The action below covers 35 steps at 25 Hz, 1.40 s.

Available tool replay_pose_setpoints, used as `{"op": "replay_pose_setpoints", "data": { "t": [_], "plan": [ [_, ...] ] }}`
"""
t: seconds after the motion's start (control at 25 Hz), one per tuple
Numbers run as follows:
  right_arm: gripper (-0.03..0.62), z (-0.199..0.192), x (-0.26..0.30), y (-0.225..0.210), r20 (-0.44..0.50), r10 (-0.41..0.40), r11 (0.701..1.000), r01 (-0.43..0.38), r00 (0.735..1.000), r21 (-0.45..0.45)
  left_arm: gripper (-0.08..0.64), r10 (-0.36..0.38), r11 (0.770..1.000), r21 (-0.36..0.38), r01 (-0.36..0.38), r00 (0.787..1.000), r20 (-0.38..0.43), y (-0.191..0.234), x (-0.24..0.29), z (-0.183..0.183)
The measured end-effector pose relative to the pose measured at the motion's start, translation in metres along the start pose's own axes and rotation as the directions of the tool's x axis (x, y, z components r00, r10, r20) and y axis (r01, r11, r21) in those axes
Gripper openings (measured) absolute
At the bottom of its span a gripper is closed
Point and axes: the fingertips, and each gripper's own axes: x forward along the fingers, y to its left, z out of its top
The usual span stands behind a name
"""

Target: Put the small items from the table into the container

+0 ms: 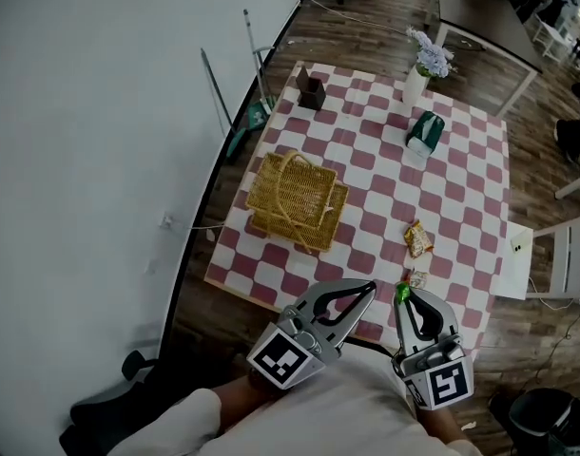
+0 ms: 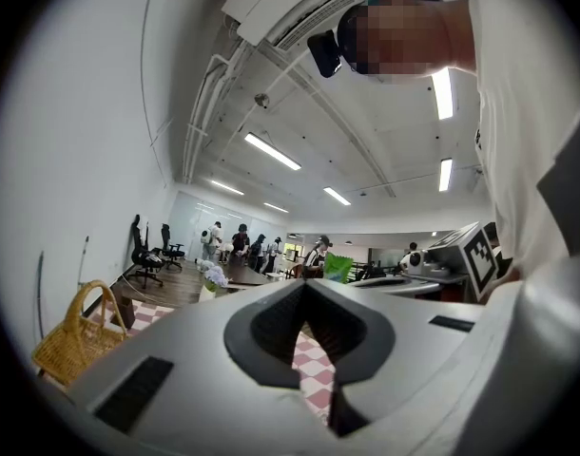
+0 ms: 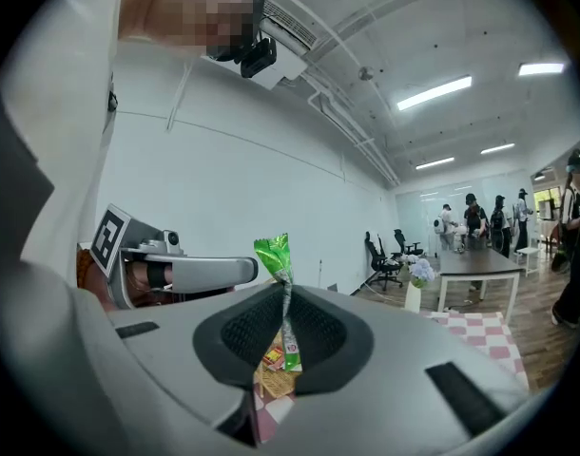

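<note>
**Green sachet clamped in the right gripper at the near edge of the table**

The green sachet [image 3: 276, 255] is pinched at its thin middle between the narrowly set jaws of the right gripper [image 3: 282, 291], and its twisted top stands above the tips. This flat pinch is judged suited to a light, limp packet. In the head view the sachet is seen at the near edge of the checked table [image 1: 461, 169], well apart from the wicker basket [image 1: 295, 202], which is taken to be the container. The left gripper [image 1: 369, 289] is closed on nothing and is held just beside the right one, presumably as a spare. An orange packet [image 1: 416, 238] and a small wrapper [image 1: 417, 278] are seen on the cloth, not yet collected. Carriage of the sachet across to the basket is judged to be the step in hand.
</note>
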Motion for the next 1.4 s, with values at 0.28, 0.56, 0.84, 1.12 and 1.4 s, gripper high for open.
{"op": "replay_pose_setpoints", "data": {
  "t": [0.28,0.56,0.84,1.12,1.4],
  "plan": [
    [0.038,0.001,0.022,0.029,-0.002,0.111,0.994,-0.111,0.994,-0.025,0.026,0.095,0.995,-0.009,-0.095,0.995,0.007,0.018,-0.028,0.001],
    [0.037,0.001,0.038,0.050,-0.007,0.180,0.983,-0.180,0.984,-0.037,0.026,0.165,0.986,-0.014,-0.165,0.986,0.008,0.030,-0.051,-0.001],
    [0.035,0.000,0.052,0.052,-0.019,0.197,0.980,-0.197,0.980,-0.040,0.026,0.178,0.984,-0.031,-0.178,0.984,0.006,0.038,-0.052,-0.002],
    [0.035,-0.015,0.083,0.050,-0.107,0.192,0.974,-0.203,0.975,-0.103,0.026,0.198,0.980,-0.021,-0.198,0.980,0.006,0.063,-0.051,-0.006],
    [0.035,-0.040,0.129,0.047,-0.193,0.184,0.970,-0.210,0.964,-0.124,0.026,0.222,0.975,-0.002,-0.223,0.975,-0.017,0.095,-0.052,-0.026]
  ]
}}
